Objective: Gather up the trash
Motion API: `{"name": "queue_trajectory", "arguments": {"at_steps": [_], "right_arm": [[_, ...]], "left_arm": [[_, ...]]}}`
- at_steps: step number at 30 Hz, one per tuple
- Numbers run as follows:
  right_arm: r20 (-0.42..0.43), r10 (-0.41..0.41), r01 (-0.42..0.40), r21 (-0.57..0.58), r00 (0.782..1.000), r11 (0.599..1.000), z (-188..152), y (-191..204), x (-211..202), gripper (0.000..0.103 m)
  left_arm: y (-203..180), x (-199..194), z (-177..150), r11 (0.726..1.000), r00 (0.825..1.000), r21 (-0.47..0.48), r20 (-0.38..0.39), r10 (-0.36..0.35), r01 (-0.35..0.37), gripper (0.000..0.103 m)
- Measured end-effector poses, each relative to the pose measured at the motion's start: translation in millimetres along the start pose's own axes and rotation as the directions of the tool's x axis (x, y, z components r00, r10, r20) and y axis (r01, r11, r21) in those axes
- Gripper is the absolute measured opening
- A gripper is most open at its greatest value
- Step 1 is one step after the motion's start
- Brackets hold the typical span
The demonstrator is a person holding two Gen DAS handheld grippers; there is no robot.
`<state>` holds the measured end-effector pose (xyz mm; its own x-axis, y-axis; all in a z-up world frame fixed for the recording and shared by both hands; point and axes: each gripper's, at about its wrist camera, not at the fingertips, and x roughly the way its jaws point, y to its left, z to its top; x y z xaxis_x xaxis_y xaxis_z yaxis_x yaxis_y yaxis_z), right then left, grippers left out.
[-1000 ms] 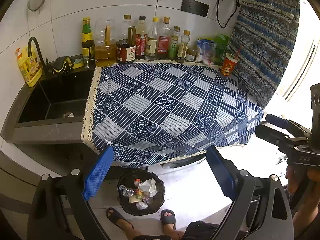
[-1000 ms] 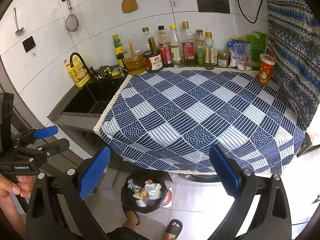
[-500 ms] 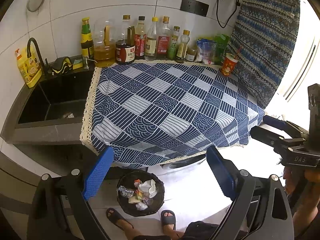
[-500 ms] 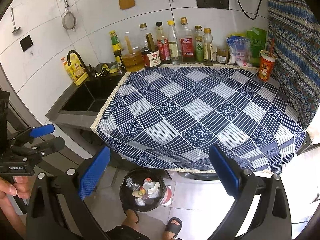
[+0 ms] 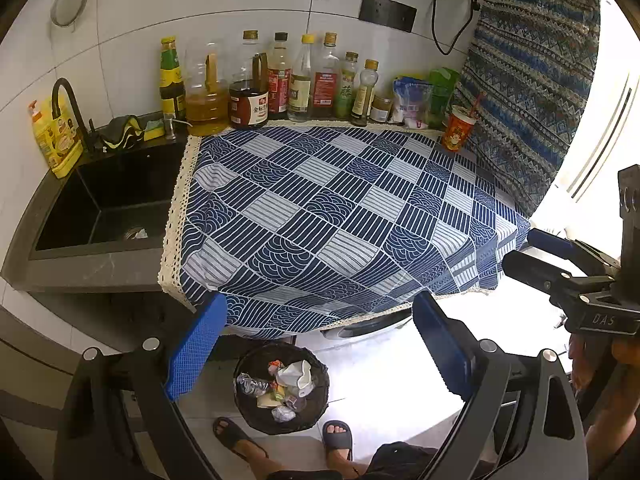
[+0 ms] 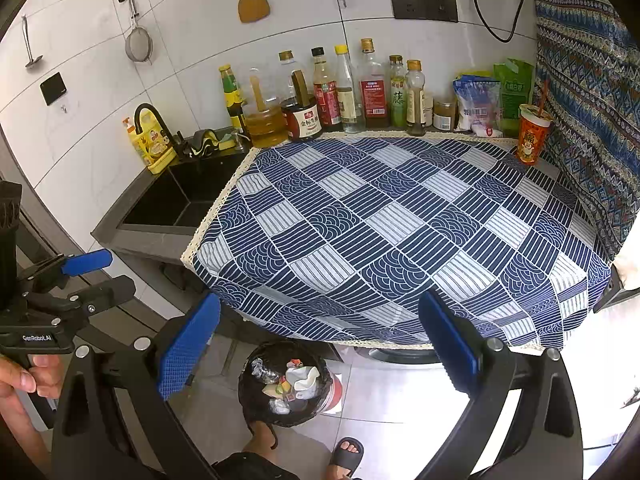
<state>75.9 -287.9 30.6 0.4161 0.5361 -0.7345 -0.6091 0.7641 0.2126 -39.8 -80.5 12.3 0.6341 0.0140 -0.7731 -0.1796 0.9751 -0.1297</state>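
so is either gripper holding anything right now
Nothing is held. The left gripper and right gripper both stand open and empty above the trash bin.

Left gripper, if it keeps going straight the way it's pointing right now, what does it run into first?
Probably the blue patterned tablecloth on the counter: the open, empty left gripper has nothing else ahead of it. Depth is hard to judge, but the line seems to pass above the trash bin on the floor.

Right gripper (image 6: pixel 320 344) spread wide, nothing between its blue pads, above a black trash bin (image 6: pixel 286 388) full of wrappers. Beyond, a checked tablecloth (image 6: pixel 400 232) bare.
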Motion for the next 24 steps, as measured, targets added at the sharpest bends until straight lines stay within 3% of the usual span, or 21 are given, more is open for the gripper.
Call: {"name": "queue_trajectory", "arguments": {"at_steps": [24], "right_arm": [[-0.005, -0.002, 0.002, 0.002, 1.0, 1.0, -0.6, -2.1, -0.5, 0.098]], "left_arm": [[-3.7, 0.2, 2.3, 1.0, 1.0, 0.001, -0.002, 0.006, -0.006, 0.091]]}}
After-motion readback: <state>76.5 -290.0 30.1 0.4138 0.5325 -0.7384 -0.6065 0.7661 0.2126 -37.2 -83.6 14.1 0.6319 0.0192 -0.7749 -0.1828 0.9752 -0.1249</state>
